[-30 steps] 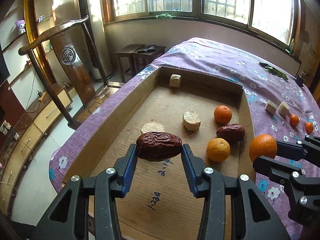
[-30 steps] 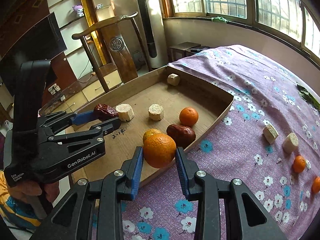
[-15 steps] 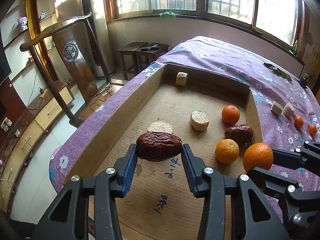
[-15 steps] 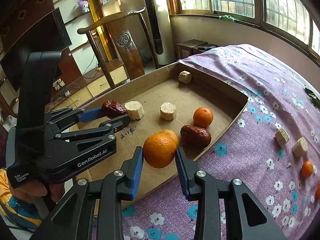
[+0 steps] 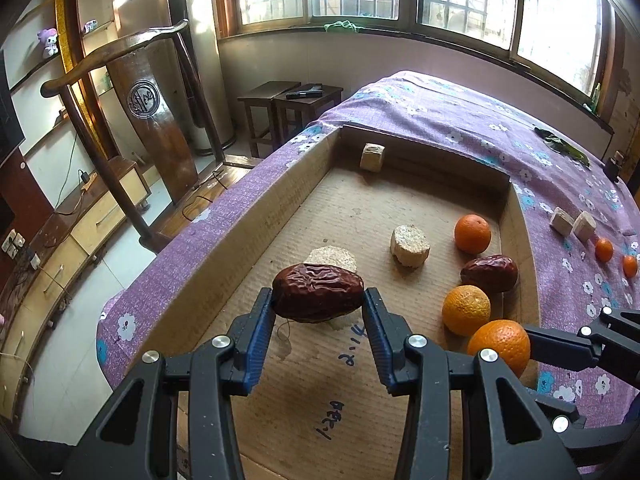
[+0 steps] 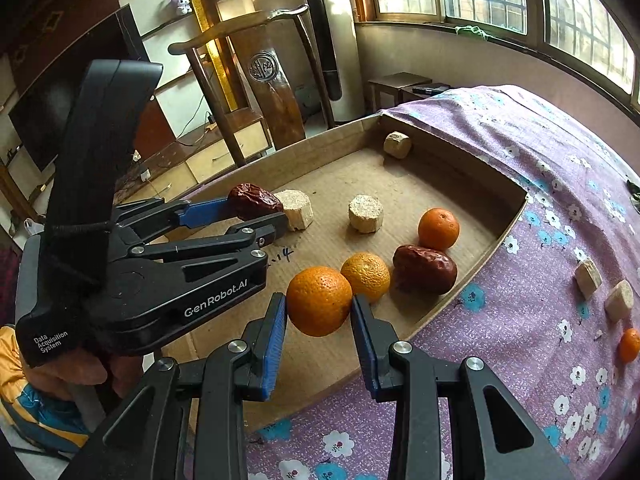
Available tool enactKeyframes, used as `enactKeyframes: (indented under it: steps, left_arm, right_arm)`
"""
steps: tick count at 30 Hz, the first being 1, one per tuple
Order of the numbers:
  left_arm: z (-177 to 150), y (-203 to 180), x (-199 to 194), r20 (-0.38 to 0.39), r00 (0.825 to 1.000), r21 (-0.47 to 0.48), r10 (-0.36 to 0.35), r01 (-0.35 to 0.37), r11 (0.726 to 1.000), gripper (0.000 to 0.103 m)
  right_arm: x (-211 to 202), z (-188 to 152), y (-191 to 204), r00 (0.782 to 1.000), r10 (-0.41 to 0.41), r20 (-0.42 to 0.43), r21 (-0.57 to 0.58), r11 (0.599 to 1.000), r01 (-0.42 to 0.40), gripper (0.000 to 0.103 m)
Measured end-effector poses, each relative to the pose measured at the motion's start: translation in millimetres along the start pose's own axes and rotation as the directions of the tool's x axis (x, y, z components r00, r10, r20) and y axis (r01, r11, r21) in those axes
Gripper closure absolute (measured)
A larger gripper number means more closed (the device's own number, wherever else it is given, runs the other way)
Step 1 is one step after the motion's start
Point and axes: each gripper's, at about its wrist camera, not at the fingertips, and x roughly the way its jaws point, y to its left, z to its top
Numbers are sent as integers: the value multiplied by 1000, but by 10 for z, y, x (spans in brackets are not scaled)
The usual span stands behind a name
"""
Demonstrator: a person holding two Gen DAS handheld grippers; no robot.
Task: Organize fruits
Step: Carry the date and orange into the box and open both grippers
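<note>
Left wrist view shows the bed (image 5: 460,120) spread with a purple flowered cloth, soft and matte, and lying on it ahead of the gripper is the shallow cardboard tray (image 5: 224,248), stiff, corrugated, low-walled and open on the near side. Above its floor the left gripper (image 5: 318,300) is clamped on a dried red date (image 5: 318,298), held by its two ends between the blue ribbed pads; the date is wrinkled, oval and leathery, likely light and slightly yielding, so an end-to-end hold with modest pressure suits it. To the right of it, the right gripper (image 6: 319,308) is closed on an orange (image 6: 319,301) across its middle, over the tray's near right part; the fruit is round with pebbled, faintly glossy skin, probably firm yet bruisable and inclined to roll once set down, so it wants a grip across its widest part and a low release. Ahead of the right gripper, on the tray floor, lie a second orange (image 6: 366,276), a second date (image 6: 425,268) touching it or very nearly, and a third orange (image 6: 439,228) just beyond. Further left stand two pale, rough, crumbly-looking cylindrical chunks (image 6: 365,214), one just behind the held date, with a third in the far corner. Out on the cloth to the right lie two more pale chunks (image 6: 588,278) and small oranges (image 6: 629,345), well apart from the tray.
</note>
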Motion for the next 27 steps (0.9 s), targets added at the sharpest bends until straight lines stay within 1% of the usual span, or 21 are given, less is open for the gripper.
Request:
enactKeyframes:
  steps: [10, 12, 15, 19, 24, 26, 27]
  left_arm:
    - [2, 36, 68, -8, 1000, -6, 6, -6, 1000, 59]
    - [5, 20, 83, -13, 1000, -4, 4, -4, 1000, 59]
    - [13, -12, 97, -14, 1000, 3, 4, -4, 1000, 59]
    - [19, -30, 111, -17, 1000, 6, 6, -6, 1000, 59]
    - [9, -12, 170, -49, 999, -12, 12, -13, 1000, 59]
    - [7, -2, 170, -50, 999, -19, 13, -14, 1000, 59]
    - [4, -4, 168, -52, 999, -19, 16, -17, 1000, 57]
  right_arm:
    - [161, 18, 34, 999, 31, -39, -10, 999, -32, 67]
    - [219, 16, 18, 998, 20, -51, -4, 1000, -20, 67]
    - [236, 46, -15, 999, -9, -48, -1, 1000, 9, 67]
    - [250, 48, -8, 999, -27, -45, -16, 1000, 26, 66]
    - [254, 29, 32, 998, -40, -39, -41, 998, 39, 66]
    - [226, 22, 28, 999, -32, -36, -37, 999, 30, 64]
    - [208, 17, 21, 999, -24, -37, -29, 999, 23, 55]
